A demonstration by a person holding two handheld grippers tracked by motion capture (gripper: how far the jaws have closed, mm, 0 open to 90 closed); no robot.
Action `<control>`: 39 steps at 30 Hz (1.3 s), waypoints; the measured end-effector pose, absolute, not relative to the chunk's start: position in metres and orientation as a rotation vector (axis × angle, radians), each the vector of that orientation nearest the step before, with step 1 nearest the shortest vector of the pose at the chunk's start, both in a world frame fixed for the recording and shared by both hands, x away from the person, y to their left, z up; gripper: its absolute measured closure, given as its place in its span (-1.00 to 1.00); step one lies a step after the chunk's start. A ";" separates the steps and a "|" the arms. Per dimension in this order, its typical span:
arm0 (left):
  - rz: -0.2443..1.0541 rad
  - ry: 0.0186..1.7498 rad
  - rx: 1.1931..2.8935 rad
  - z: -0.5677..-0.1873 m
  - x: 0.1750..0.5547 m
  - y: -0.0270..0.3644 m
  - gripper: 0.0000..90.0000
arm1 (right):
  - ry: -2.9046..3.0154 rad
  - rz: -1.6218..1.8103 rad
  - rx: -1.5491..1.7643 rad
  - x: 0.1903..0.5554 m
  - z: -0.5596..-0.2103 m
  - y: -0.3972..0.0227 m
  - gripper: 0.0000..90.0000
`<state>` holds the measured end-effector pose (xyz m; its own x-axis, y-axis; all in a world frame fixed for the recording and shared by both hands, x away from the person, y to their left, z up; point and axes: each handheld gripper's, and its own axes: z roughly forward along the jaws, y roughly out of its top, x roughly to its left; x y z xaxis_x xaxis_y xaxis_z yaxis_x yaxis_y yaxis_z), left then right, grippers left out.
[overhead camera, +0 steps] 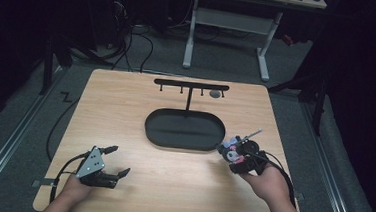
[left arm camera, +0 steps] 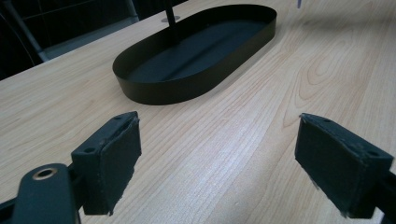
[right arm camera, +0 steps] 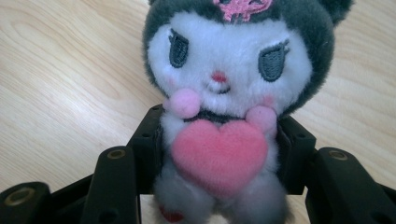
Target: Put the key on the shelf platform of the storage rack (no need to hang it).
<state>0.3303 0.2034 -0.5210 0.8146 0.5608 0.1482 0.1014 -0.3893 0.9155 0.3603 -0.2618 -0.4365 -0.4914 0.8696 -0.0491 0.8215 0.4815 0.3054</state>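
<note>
Plush toy (right arm camera: pixel 219 116) upright, facing camera, clamped in right gripper (right arm camera: pixel 219 154); left gripper (left arm camera: pixel 219 163) open.

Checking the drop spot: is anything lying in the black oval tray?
No, the black oval metal tray holds nothing except its own stand post.

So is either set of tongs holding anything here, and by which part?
The right tongs grip a plush toy by its body, at the sides behind its pink heart. The left tongs stand open over the table, holding nothing.
</note>
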 end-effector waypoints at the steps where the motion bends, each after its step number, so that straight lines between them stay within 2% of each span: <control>1: 0.539 0.493 1.932 -0.521 0.330 0.203 -0.66 | 2.533 0.360 1.456 0.362 -0.435 -0.260 0.05; 39: 0.530 0.480 1.924 -0.521 0.329 0.205 -0.66 | 2.555 0.386 1.337 0.428 -0.435 -0.182 0.05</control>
<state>0.3293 0.2055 -0.5206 0.8225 0.5495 0.1467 0.0920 -0.3831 0.9191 0.4280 -0.1817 -0.4346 -0.5564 0.8268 -0.0821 0.7658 0.5487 0.3355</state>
